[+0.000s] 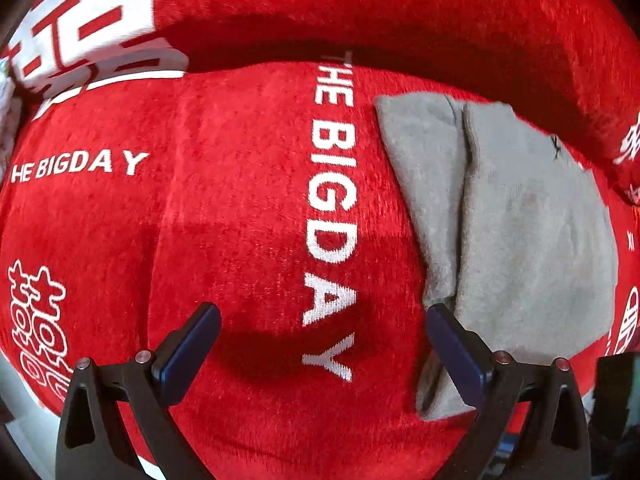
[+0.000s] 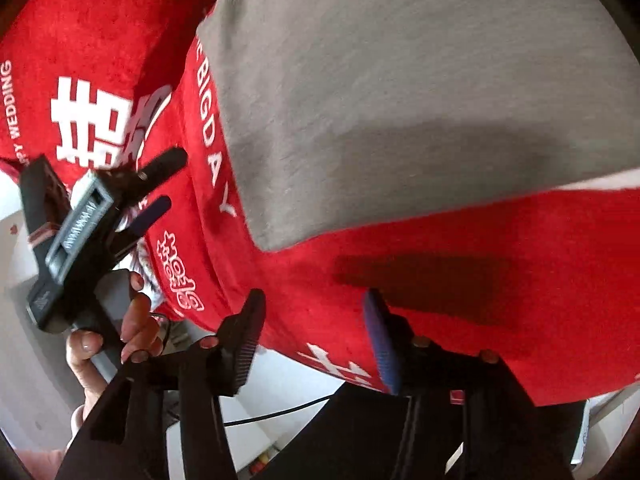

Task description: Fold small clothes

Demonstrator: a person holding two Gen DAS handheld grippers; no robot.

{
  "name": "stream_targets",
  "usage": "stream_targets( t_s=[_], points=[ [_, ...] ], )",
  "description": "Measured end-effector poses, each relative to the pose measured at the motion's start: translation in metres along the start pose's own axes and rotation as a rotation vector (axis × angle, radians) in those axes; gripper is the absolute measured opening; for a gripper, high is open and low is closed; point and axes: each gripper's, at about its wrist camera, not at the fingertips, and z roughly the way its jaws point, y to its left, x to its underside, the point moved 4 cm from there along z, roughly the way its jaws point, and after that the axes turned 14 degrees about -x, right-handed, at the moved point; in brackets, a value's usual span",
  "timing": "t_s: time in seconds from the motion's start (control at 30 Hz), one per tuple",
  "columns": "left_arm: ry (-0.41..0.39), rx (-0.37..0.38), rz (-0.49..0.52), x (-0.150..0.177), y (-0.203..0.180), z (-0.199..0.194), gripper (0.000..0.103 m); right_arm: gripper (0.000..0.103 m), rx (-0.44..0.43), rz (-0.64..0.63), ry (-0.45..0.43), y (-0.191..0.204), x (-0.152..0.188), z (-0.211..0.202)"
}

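grey garment lies folded on red cloth; both hand-held grippers, left and right, spread, empty.

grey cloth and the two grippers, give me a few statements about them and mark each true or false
1. The grey cloth lies on a red blanket with white lettering. True.
2. The left gripper is clamped on the grey cloth. False: its jaws stand open over the red blanket, and only one finger overlaps the cloth's edge in the picture.
3. The right gripper holds a corner of the cloth. False: its jaws are open with nothing between them, and the cloth lies beyond the fingertips.
4. The grey cloth is already folded over, with layered edges showing. True.
5. A hand holding the left gripper shows in the right wrist view. True.
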Motion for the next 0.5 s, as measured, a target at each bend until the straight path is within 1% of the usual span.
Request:
stream_targets(
  t_s=[0.13, 0.27, 0.37, 0.5],
  points=[
    [0.019, 0.012, 0.006, -0.001, -0.006, 0.006, 0.103, 0.058, 0.000, 0.018, -0.048, -0.005, -0.003, -0.020],
    [0.038, 0.016, -0.008, -0.004, -0.015, 0.006, 0.103, 0.061, -0.012, 0.031, -0.080, -0.008, -0.006, -0.032],
    [0.025, 0.014, -0.013, -0.007, -0.024, 0.001, 0.103, 0.061, -0.014, 0.029, -0.077, -0.015, -0.009, -0.041],
    [0.023, 0.009, 0.005, -0.011, -0.040, 0.000, 0.103, 0.061, -0.027, 0.036, -0.091, -0.018, -0.014, -0.049]
  ],
)
